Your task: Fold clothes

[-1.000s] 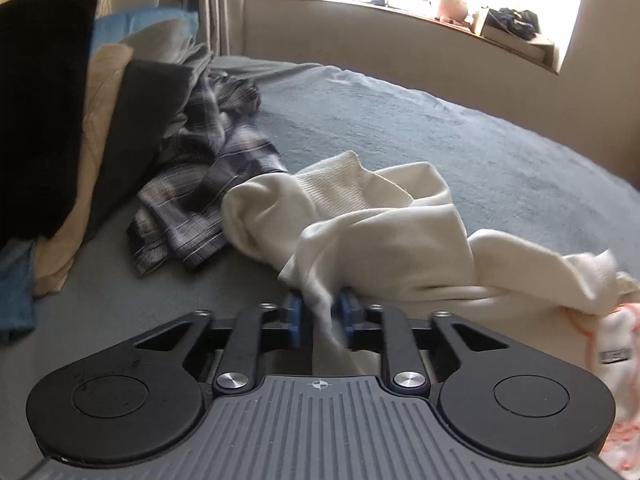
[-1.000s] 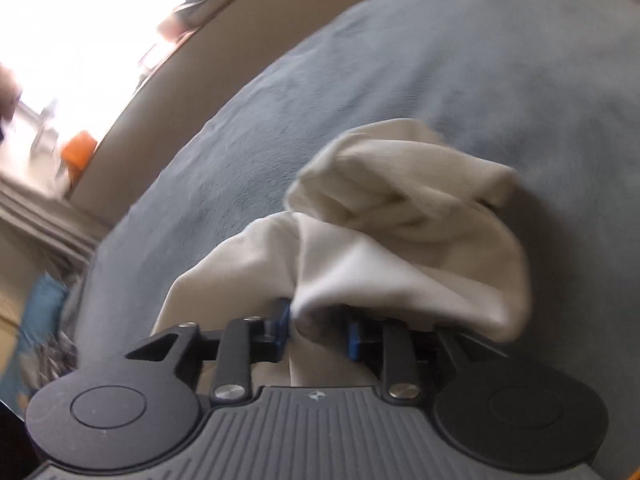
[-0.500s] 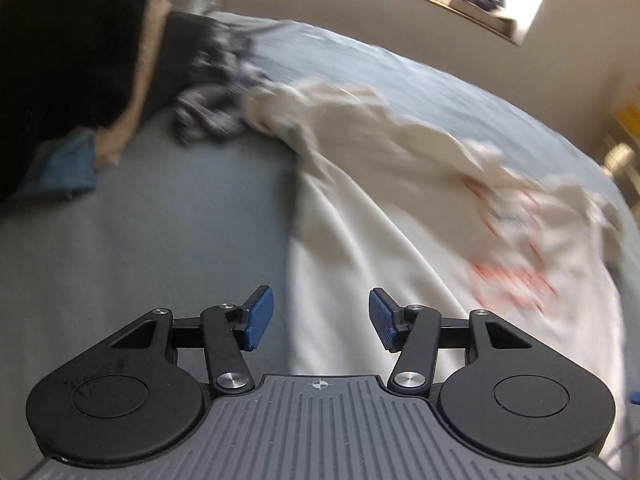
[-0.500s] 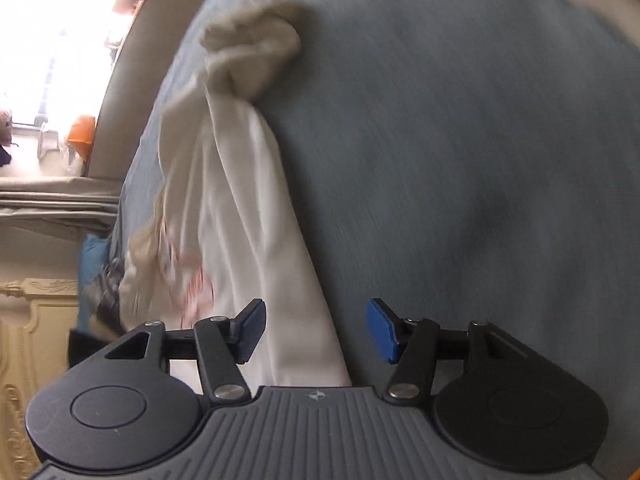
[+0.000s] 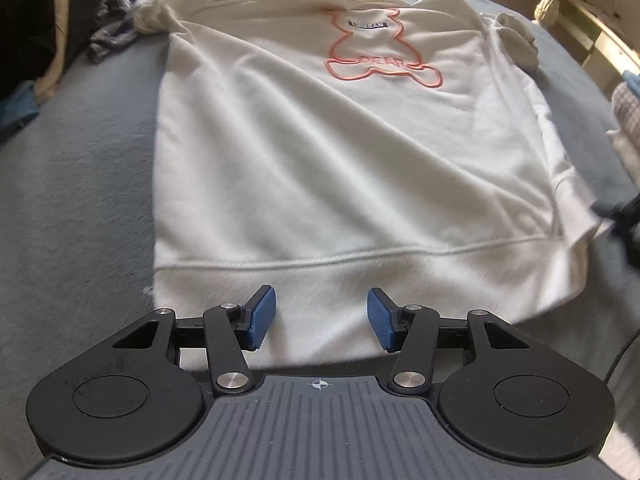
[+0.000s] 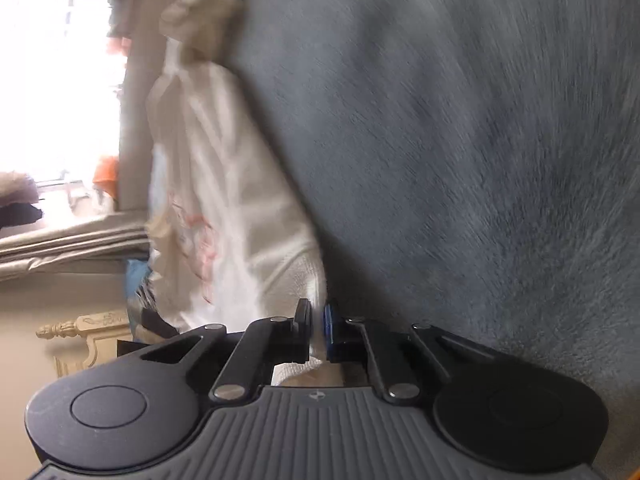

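Lying flat on bed: cream sweatshirt. Left gripper open over hem, empty. Right gripper closing, pinching hem corner.

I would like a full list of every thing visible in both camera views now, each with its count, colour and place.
cream sweatshirt with orange bear outline: one, cream, spread flat on the bed, hem nearest the left camera
grey-blue fleece bedcover: one, grey-blue, under the sweatshirt
plaid shirt: one, dark checked, crumpled beyond the sweatshirt's far left corner
dark and beige cushions: several, far left
left gripper: one, black with blue pads, open above the hem
right gripper: one, black, jaws closing on the hem corner
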{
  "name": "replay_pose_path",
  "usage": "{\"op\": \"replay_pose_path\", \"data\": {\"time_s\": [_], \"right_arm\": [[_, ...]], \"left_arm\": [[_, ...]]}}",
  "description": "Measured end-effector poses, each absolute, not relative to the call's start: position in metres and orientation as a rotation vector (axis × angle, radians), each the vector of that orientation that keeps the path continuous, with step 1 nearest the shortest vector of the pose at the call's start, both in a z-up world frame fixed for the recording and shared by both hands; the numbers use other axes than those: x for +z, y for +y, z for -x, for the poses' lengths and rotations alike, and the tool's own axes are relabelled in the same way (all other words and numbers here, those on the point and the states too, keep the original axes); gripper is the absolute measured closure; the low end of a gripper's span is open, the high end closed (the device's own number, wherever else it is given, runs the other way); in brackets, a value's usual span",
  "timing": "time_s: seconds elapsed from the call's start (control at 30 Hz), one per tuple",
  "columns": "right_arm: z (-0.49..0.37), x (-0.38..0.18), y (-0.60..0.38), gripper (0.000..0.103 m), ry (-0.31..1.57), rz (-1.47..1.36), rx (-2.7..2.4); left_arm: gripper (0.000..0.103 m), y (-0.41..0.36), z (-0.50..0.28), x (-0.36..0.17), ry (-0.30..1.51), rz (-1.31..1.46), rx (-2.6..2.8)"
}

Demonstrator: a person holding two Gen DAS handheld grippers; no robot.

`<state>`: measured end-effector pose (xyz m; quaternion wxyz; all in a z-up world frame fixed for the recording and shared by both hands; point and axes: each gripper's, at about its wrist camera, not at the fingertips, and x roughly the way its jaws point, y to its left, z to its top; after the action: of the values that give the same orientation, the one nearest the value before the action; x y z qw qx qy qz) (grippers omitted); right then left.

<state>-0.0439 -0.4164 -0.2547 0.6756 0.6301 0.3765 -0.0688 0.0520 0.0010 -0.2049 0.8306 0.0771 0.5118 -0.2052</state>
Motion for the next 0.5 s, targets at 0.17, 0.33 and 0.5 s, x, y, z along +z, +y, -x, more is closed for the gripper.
{"op": "replay_pose_path", "data": {"time_s": [0.17, 0.33, 0.5], "right_arm": [[0.074, -0.184, -0.415, 0.098, 0.694, -1.156, -0.217], [0.083, -0.190, -0.416, 0.097, 0.811, -0.959, -0.389], [0.087, -0.210, -0.423, 0.093, 0.948, -0.933, -0.599]], "left_arm": [[0.052, 0.024, -0.055, -0.205, 1.109, -0.102, -0.379], [0.052, 0.045, -0.061, -0.207, 1.155, 0.030, -0.335], [0.052, 0.062, -0.062, -0.189, 1.130, 0.090, -0.347]]}}
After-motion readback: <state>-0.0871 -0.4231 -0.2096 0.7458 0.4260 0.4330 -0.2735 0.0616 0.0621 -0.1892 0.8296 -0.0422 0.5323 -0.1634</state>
